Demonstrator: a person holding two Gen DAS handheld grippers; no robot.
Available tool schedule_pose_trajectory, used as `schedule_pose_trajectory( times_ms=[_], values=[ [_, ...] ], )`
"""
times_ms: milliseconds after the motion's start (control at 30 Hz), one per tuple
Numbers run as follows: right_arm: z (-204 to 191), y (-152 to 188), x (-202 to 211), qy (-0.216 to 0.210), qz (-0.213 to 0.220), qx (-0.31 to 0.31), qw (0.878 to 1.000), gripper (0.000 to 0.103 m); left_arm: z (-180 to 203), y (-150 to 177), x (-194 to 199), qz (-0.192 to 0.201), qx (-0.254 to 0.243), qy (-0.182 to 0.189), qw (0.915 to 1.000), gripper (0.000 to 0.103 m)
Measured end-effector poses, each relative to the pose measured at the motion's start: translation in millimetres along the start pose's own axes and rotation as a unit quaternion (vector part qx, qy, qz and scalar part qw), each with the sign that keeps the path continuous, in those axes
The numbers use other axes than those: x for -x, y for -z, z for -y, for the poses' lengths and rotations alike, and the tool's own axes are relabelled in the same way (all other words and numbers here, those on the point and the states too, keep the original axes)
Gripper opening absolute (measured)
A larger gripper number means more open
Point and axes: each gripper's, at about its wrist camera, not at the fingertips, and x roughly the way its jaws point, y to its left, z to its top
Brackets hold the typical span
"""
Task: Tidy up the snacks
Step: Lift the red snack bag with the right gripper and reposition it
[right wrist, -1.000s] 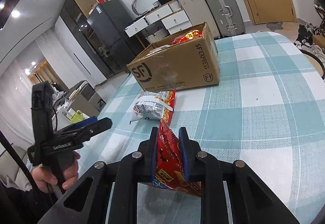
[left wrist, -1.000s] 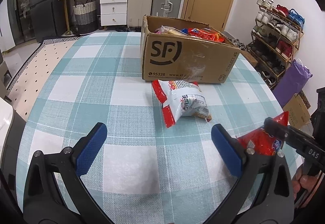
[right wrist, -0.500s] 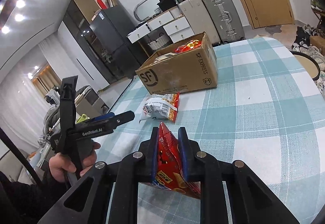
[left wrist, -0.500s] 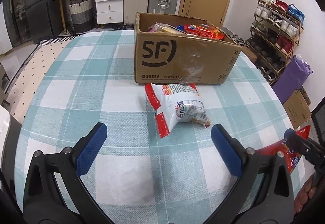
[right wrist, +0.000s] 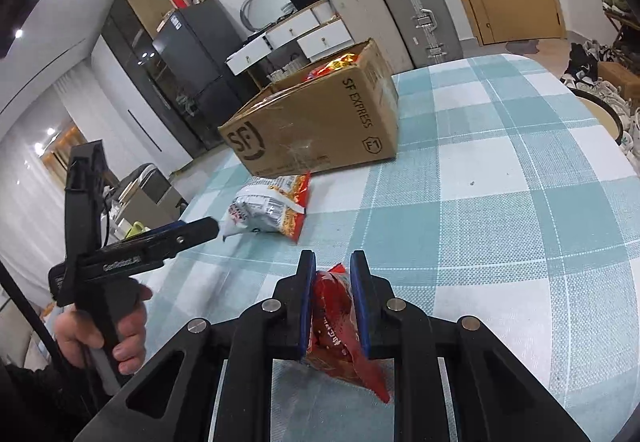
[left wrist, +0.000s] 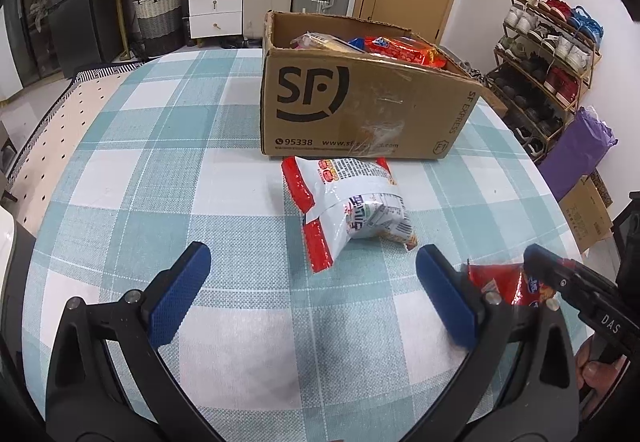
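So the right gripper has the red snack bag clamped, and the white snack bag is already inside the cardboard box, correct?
Not quite. The white snack bag lies on the tablecloth in front of the cardboard box, as the left wrist view shows. The right gripper does clamp the red snack bag.

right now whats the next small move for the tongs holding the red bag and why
Probably carry the red snack bag toward the open SF cardboard box and release it inside. The right tongs are shut on it, the box already holds snacks, and the open left tongs face the white-and-red bag on the table.
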Motion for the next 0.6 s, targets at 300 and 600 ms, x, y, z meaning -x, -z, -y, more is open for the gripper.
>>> schedule_pose_trajectory(
  times_ms=[300, 600],
  values=[
    [-14.4, 20.3, 1.6, 0.021, -0.024, 0.05, 0.998, 0.067, -2.3, 2.4, 2.0, -0.001, 0.0, 0.004, 1.0, 0.102],
    [-24.9, 23.7, -24.6, 0.027, -0.067, 0.065, 0.995, 0.067, -6.2, 5.5, 0.6, -0.006, 0.002, 0.004, 1.0, 0.102]
  ],
)
